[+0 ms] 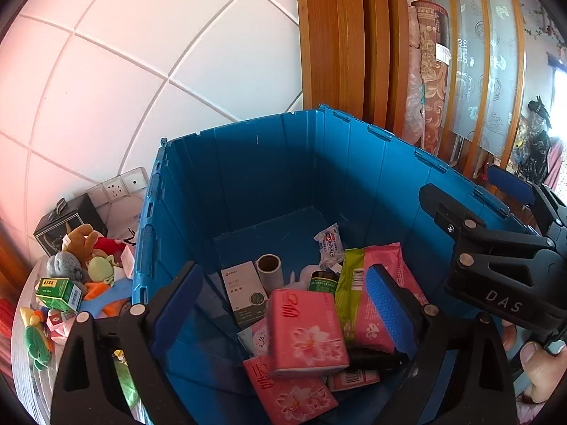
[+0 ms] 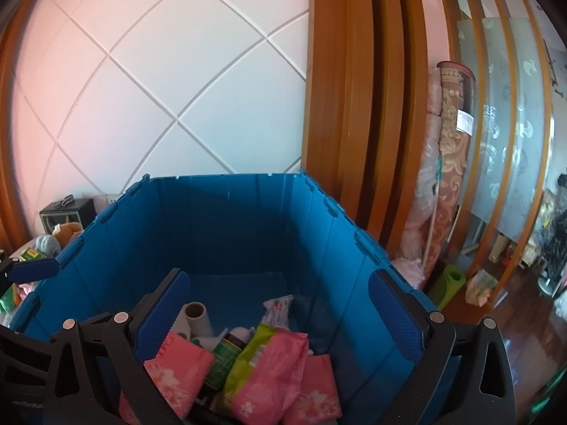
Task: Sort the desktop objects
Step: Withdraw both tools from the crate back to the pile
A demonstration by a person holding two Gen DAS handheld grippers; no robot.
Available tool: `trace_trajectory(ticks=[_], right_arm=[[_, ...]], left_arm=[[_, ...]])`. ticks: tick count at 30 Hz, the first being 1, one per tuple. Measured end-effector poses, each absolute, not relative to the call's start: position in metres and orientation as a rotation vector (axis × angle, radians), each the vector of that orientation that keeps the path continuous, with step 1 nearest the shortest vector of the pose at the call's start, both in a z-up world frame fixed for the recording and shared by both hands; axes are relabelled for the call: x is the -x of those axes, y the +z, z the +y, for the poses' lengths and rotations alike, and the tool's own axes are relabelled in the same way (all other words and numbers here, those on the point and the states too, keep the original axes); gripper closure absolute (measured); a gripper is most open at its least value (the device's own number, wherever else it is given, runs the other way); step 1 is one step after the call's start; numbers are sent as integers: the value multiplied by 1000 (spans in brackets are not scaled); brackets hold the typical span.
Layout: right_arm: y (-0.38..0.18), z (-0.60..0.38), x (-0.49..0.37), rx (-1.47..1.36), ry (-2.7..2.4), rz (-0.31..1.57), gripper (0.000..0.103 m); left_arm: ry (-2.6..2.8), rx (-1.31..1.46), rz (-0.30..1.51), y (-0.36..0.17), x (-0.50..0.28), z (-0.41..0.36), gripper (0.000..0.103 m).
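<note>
Right gripper (image 2: 280, 304) jaws wide open, pink wipes pack (image 2: 273, 372) lying below in blue crate (image 2: 226, 219)

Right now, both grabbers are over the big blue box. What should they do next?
Probably swing the left gripper toward the green cardboard box on the table. Both it and the right gripper are open and empty above the blue plastic crate, while toys and boxes wait outside.

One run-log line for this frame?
left gripper: open | right gripper: open, empty | blue crate: pink tissue pack inside
</note>
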State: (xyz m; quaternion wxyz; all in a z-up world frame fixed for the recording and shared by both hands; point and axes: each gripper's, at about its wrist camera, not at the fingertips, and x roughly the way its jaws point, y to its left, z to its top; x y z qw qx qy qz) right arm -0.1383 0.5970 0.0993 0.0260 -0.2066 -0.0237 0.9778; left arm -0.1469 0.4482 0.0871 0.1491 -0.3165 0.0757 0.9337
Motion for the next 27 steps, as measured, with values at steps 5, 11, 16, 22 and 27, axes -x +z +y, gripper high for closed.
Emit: trace_trajectory(ticks=[5, 11, 16, 22, 27], right_arm=[[99, 599, 139, 644, 3023, -70, 0], [99, 602, 139, 654, 3009, -28, 0], [98, 596, 134, 662, 2926, -41, 0], [114, 564, 101, 569, 3046, 37, 0], [143, 508, 73, 396, 3163, 1, 0]], left_arm=[[2662, 839, 179, 91, 140, 439, 9], [2610, 723, 82, 105, 115, 406, 9], [2750, 583, 13, 114, 97, 355, 9], [2805, 686, -76, 99, 105, 282, 9], [2856, 794, -160, 81, 111, 211, 9]])
